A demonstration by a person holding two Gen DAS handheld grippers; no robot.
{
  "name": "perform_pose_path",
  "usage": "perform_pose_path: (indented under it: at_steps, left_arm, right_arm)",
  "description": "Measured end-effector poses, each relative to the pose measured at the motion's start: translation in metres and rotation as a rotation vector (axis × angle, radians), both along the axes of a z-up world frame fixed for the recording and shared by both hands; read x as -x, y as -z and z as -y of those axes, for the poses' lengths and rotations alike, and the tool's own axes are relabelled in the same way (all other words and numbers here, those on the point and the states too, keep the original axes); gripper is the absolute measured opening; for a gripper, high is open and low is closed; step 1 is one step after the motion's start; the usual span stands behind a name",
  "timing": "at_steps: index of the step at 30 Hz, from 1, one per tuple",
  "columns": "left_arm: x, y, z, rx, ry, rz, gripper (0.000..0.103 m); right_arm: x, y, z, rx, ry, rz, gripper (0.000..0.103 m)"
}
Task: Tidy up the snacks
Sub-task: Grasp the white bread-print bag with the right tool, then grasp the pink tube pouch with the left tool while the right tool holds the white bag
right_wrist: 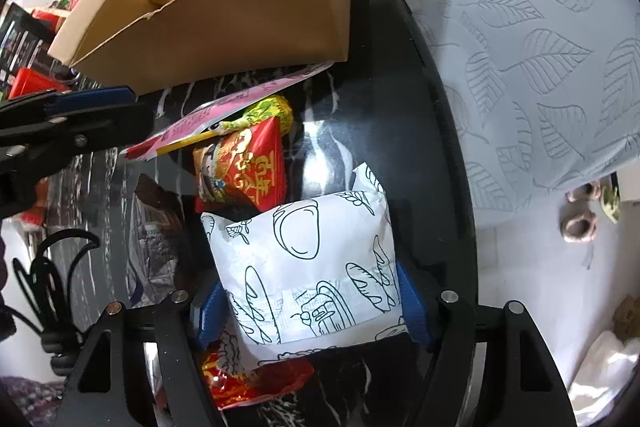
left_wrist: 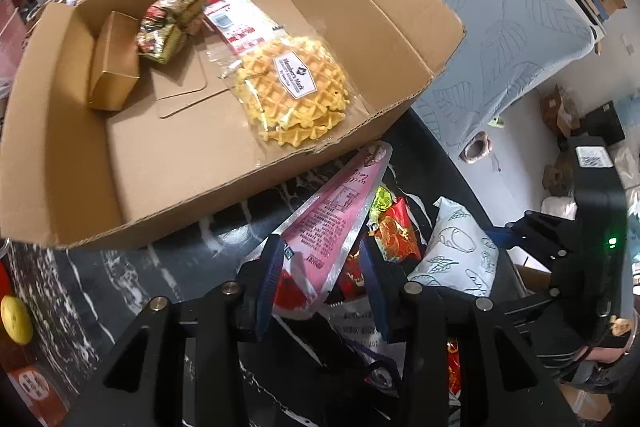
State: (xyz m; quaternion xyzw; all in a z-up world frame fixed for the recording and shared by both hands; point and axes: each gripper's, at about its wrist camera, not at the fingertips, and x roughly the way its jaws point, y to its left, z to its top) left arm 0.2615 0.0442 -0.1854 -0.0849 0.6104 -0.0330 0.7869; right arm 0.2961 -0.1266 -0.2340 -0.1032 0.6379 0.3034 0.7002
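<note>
An open cardboard box (left_wrist: 360, 7) stands on the black marble table (left_wrist: 100, 275). It holds a waffle pack (left_wrist: 294, 91), a gold box (left_wrist: 114, 63), a crumpled foil snack (left_wrist: 172, 23) and a red-white packet (left_wrist: 236, 19). My left gripper (left_wrist: 320, 267) has its fingers on either side of a pink snack packet (left_wrist: 332, 219) in front of the box. My right gripper (right_wrist: 312, 307) has its blue fingers against both sides of a white bread bag (right_wrist: 308, 267). The box also shows in the right wrist view (right_wrist: 240, 11).
A pile of loose snacks lies before the box: a red packet (right_wrist: 244, 171), a green-yellow one (right_wrist: 268, 111), another red packet (right_wrist: 248, 379). A leaf-print cushion (right_wrist: 540, 47) lies to the right. A yellow object (left_wrist: 16, 319) sits at the table's left.
</note>
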Motion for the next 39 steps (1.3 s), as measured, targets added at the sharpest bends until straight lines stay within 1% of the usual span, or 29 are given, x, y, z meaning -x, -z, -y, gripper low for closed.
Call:
perform_pose_path:
  at_steps: [8,12,14,16,19,22,24,26,30,35,39]
  left_arm:
    - [-0.012,0.023,0.007,0.004,0.066,-0.044,0.039]
    - [-0.015,0.031,0.008,0.005,0.079,-0.052,0.039]
    - [-0.014,0.033,0.013,-0.007,0.094,-0.047,0.039]
    - [-0.013,0.035,0.021,-0.032,0.114,-0.035,0.039]
    - [-0.014,0.036,0.031,-0.095,0.142,-0.016,0.039]
    - [-0.017,0.041,0.043,-0.146,0.183,-0.016,0.039]
    - [-0.018,0.043,0.047,-0.163,0.197,-0.021,0.041]
    - [-0.021,0.046,0.047,-0.155,0.185,-0.027,0.042]
    - [-0.024,0.05,0.043,-0.107,0.145,-0.02,0.042]
    - [-0.018,0.05,0.044,-0.11,0.133,-0.01,0.041]
    - [-0.006,0.05,0.04,-0.097,0.095,-0.018,0.039]
  right_arm:
    - [-0.009,0.003,-0.003,0.004,0.019,-0.007,0.072]
    - [-0.011,0.004,-0.005,0.008,0.024,-0.007,0.072]
    - [-0.012,0.005,-0.005,0.01,0.025,-0.008,0.072]
    - [-0.013,0.004,-0.005,0.012,0.024,-0.006,0.072]
    - [-0.012,0.004,-0.006,0.017,0.019,-0.001,0.072]
    - [-0.01,0.003,-0.008,0.023,0.014,0.003,0.072]
    - [-0.007,0.0,-0.01,0.026,0.013,0.006,0.072]
    - [-0.006,0.0,-0.01,0.027,0.013,0.008,0.072]
    - [-0.005,-0.002,-0.011,0.026,0.017,0.009,0.072]
    - [-0.005,-0.002,-0.01,0.025,0.021,0.012,0.072]
    - [-0.005,-0.002,-0.008,0.023,0.02,0.013,0.072]
